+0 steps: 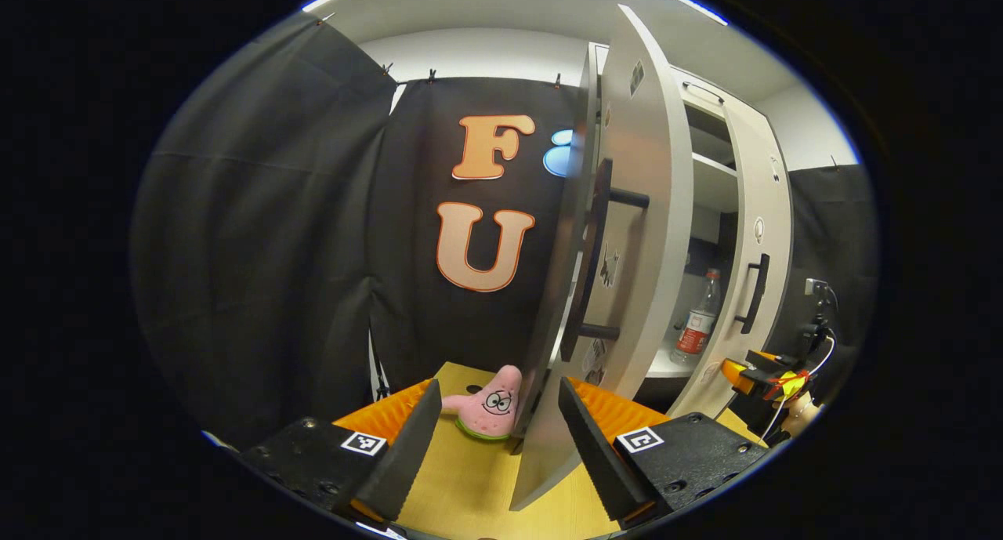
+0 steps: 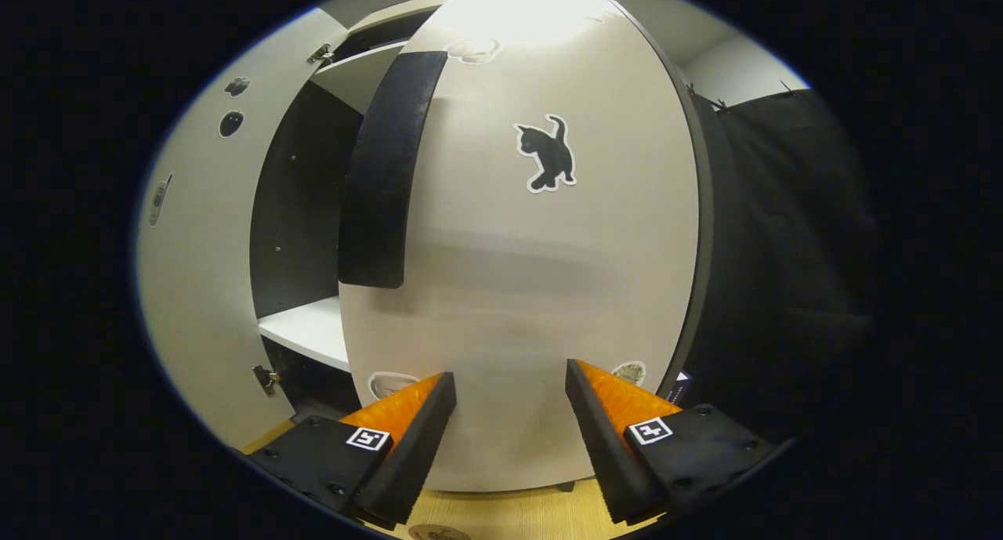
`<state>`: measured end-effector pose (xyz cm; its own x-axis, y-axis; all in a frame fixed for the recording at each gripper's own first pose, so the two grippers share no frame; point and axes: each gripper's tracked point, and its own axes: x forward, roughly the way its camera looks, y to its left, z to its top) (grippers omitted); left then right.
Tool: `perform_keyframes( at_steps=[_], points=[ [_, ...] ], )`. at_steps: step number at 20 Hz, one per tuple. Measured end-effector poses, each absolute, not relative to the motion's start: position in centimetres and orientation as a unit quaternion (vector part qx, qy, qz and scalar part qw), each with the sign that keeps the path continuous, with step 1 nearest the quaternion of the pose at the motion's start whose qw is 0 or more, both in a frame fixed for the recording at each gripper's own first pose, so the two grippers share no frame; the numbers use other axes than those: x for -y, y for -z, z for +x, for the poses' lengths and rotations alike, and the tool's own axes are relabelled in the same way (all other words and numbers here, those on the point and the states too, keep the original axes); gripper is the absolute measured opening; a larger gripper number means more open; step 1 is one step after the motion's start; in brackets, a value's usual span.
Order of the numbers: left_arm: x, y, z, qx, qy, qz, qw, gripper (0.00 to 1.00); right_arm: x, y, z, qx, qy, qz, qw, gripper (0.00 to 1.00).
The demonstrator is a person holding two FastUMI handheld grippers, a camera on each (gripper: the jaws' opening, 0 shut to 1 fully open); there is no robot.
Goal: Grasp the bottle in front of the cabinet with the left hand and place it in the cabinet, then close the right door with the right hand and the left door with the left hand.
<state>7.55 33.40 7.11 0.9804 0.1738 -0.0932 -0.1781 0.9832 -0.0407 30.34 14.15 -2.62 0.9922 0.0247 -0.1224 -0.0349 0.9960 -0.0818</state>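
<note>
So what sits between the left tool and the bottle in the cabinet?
In the left gripper view, the open left door stands between the left tool and the bottle.

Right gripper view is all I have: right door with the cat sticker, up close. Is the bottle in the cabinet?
Observer: Yes. The bottle stands upright on the white shelf inside.
Operator: Left claw holding anything?
Observer: No. The left claw is open and empty, and the left door stands wide open just ahead of it.
Operator: Anything near that door?
Observer: A pink star plush toy lies on the wooden table on the door's outer side, away from the cabinet opening.
</note>
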Motion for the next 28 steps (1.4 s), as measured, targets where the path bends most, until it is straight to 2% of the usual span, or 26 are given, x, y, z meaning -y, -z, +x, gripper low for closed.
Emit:
perform_keyframes(
  at_steps=[10,16,28],
  points=[
    [-32.4,-6.9,8.4,-0.049,-0.08,-0.03,0.995,0.9,-12.5,3.3,29.3,-0.073,-0.005,-0.035,0.997,0.98],
    [-32.2,-7.0,8.5,-0.051,-0.086,-0.024,0.995,0.9,-10.4,1.3,27.1,-0.069,0.003,-0.034,0.997,0.98],
    [-26.5,-6.0,9.4,-0.062,-0.035,-0.026,0.997,0.9,-5.0,-3.0,20.6,-0.069,0.02,-0.033,0.997,0.98]
  ],
)
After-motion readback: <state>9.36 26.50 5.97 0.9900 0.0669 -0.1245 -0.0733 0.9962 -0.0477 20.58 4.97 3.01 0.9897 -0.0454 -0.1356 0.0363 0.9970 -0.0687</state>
